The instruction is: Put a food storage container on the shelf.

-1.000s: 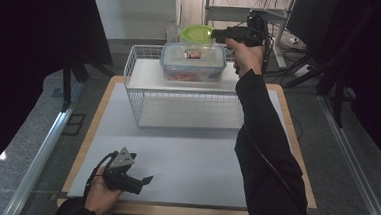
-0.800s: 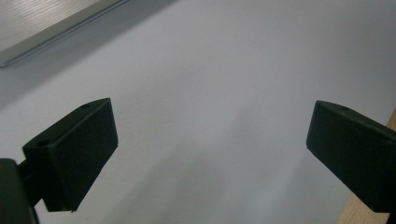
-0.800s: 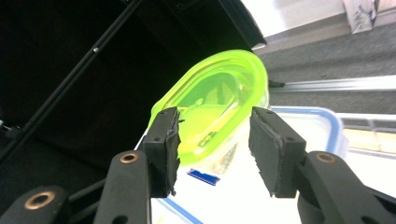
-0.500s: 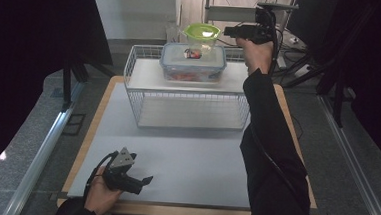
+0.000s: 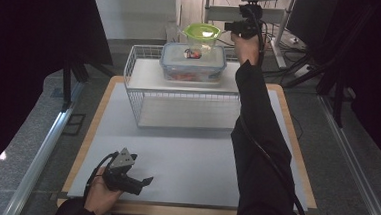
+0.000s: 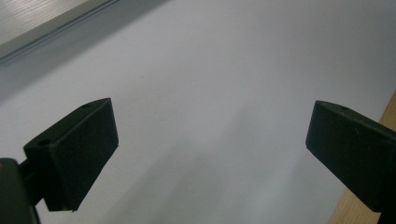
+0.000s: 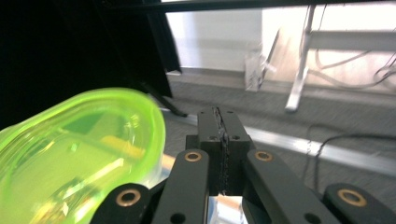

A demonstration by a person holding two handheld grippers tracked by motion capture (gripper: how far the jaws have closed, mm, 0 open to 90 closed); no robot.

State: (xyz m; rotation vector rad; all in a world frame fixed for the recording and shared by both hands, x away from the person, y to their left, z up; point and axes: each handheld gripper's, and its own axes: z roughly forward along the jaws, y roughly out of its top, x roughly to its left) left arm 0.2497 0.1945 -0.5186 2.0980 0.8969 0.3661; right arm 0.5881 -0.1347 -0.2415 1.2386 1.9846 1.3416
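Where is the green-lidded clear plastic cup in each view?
High view: green-lidded clear plastic cup at top centre, atop the clear lidded food box, left of the right hand-held gripper.
Left gripper view: not in it.
Right gripper view: lower left.
Shared landmark: right hand-held gripper's shut jaws.

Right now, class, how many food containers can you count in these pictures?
2: a green-lidded tub raised at the back beside the right hand-held gripper, and a blue-lidded box on the wire rack. Others may be hidden behind them.

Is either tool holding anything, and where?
Left tool: nothing, jaws open. Right tool shut beside the green-lidded container; a pinch on its rim cannot be told.
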